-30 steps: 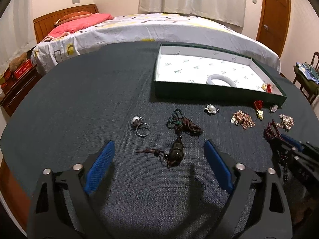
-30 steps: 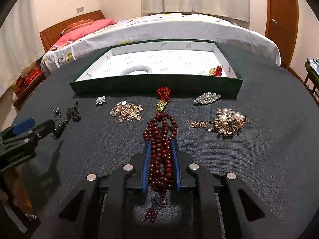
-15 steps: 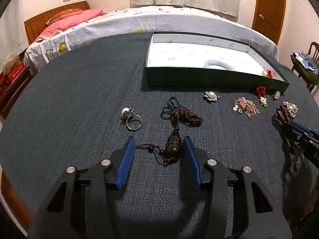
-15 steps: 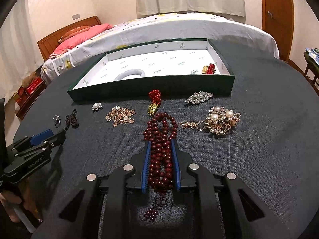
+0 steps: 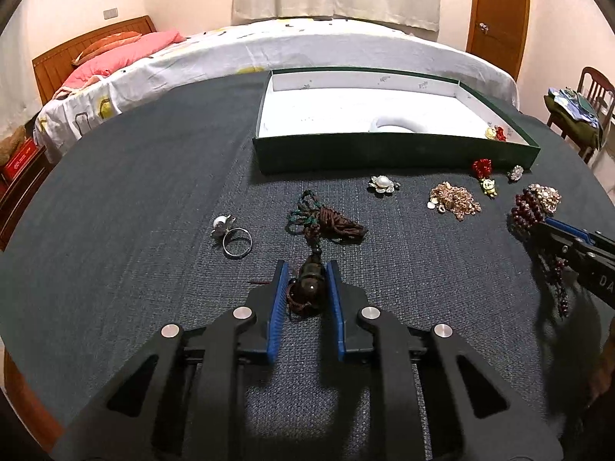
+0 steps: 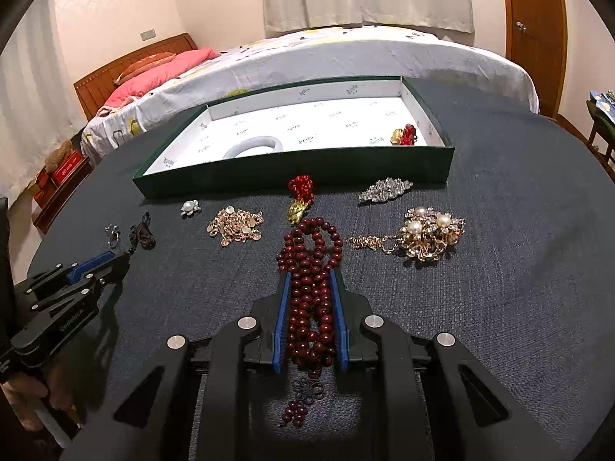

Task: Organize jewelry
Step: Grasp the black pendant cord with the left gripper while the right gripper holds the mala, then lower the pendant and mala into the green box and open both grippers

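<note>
My left gripper [image 5: 306, 269] is shut on the dark bead pendant [image 5: 308, 288] of a brown corded necklace [image 5: 330, 223] lying on the dark table. My right gripper [image 6: 309, 276] is shut on a dark red bead strand [image 6: 309, 269], whose tassel [image 6: 298, 407] hangs below the fingers. The green box with white lining [image 6: 330, 171] stands beyond, holding a white bangle [image 6: 251, 145] and a red-gold charm [image 6: 404, 135]. The right gripper also shows in the left wrist view [image 5: 538, 226], the left one in the right wrist view [image 6: 123, 257].
Loose on the table: a pearl ring [image 5: 232, 236], a pearl brooch [image 5: 382, 184], a gold chain pile [image 6: 236, 224], a red-gold charm [image 6: 300, 196], a crystal brooch [image 6: 385, 190], a pearl-gold cluster [image 6: 428, 236]. A bed [image 5: 269, 46] lies behind, a chair [image 5: 576, 115] far right.
My left gripper moved forward over the pendant and closed from wide open onto it. My right gripper stayed shut on the red beads, drifting slightly.
</note>
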Demonstrator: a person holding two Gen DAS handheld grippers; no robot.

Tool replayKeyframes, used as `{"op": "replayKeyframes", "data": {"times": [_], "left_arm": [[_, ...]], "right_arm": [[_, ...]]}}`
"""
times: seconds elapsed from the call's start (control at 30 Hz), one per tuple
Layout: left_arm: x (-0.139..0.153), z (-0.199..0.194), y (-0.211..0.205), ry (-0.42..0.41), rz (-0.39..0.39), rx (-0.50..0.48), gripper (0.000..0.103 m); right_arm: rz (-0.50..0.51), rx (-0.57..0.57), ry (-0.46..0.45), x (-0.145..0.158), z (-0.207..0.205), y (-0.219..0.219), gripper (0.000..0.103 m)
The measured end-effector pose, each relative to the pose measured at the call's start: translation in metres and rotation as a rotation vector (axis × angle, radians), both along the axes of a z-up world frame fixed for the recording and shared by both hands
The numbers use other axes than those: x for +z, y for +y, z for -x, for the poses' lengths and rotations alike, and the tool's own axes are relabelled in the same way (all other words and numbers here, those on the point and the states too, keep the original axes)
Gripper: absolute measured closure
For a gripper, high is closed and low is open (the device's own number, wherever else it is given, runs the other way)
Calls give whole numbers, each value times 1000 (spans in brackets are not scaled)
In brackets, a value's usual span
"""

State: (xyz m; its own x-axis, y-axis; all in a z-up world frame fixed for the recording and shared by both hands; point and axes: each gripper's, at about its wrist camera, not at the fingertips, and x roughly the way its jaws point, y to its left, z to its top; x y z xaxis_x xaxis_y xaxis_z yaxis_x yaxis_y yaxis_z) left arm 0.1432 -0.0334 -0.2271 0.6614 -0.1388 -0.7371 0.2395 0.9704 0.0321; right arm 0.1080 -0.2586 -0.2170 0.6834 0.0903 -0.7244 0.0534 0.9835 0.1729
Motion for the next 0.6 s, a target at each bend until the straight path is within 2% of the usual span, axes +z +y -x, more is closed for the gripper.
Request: {"op": "replayKeyframes", "data": {"times": [0.6], "left_arm": [[47, 8, -1, -98, 41, -4, 83]], "right_arm": [[-9, 4, -67, 29, 5, 0, 82]]}}
